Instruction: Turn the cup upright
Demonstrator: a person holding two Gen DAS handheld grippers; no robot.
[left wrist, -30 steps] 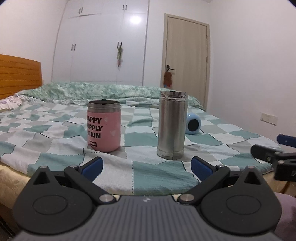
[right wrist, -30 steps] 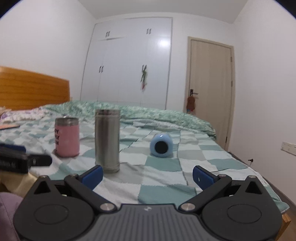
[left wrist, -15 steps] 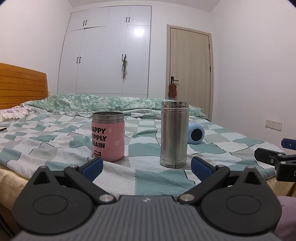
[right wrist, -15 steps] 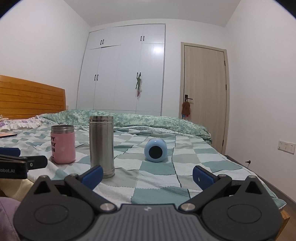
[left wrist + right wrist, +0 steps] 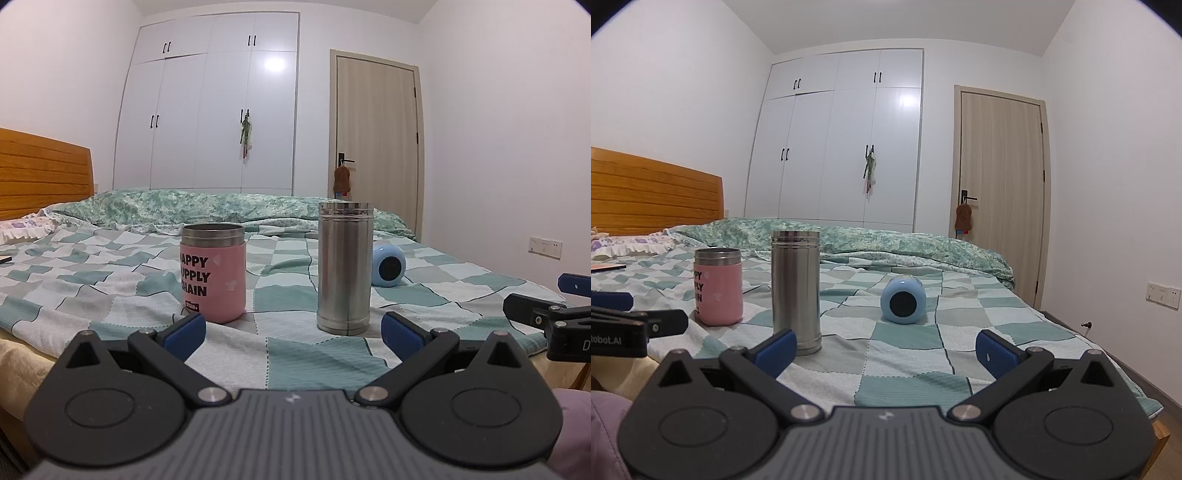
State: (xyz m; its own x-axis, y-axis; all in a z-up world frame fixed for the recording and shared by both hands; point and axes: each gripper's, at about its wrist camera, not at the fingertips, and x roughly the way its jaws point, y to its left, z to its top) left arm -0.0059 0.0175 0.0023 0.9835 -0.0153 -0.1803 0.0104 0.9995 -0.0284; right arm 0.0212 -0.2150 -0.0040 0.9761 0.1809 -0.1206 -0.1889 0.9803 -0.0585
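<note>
A light blue cup (image 5: pixel 903 301) lies on its side on the checked bedspread, its dark mouth facing me; it also shows in the left wrist view (image 5: pixel 388 265), partly behind the steel flask. A pink cup (image 5: pixel 213 272) marked "HAPPY SUPPLY CHAIN" stands upright, also in the right wrist view (image 5: pixel 718 291). A tall steel flask (image 5: pixel 345 268) stands upright to its right, also in the right wrist view (image 5: pixel 796 291). My left gripper (image 5: pixel 291 332) is open and empty near the bed's front edge. My right gripper (image 5: pixel 884 349) is open and empty, well short of the blue cup.
The bed (image 5: pixel 905 354) has a green and white checked cover, a rolled quilt (image 5: pixel 849 240) at the back and a wooden headboard (image 5: pixel 646 192) on the left. A white wardrobe (image 5: pixel 210 110) and a door (image 5: pixel 376 147) stand behind. Each gripper shows at the other view's edge.
Both cameras have tilted upward, so the bed and cups sit lower in view. The cups have not moved and both grippers stay open.
</note>
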